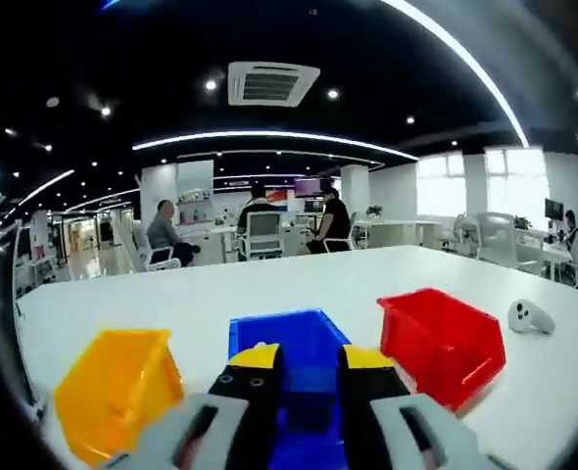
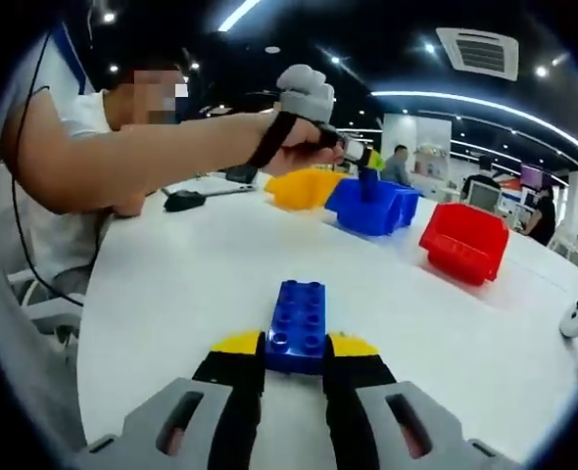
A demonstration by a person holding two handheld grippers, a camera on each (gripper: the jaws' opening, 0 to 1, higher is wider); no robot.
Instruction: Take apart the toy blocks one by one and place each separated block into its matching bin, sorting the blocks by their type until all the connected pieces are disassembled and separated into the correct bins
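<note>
Pinched between the right tongs (image 2: pixel 294 354), a blue block (image 2: pixel 298 326) sits low in the right gripper view. Left tongs (image 1: pixel 304 360) hang spread over the blue bin (image 1: pixel 299 343), between yellow bin (image 1: pixel 113 392) and red bin (image 1: pixel 441 343) on the white table (image 1: pixel 269 284).

Left gripper (image 1: pixel 304 367) jaws cover front of blue bin (image 1: pixel 291 354); inside can't tell. Yellow bin (image 1: pixel 116 390) lower corner cut by rim. Right gripper (image 2: pixel 294 354) jaws hide near end of blue block (image 2: pixel 300 313). White controller (image 2: pixel 575 318) clipped at edge. Background people too small to read.
</note>
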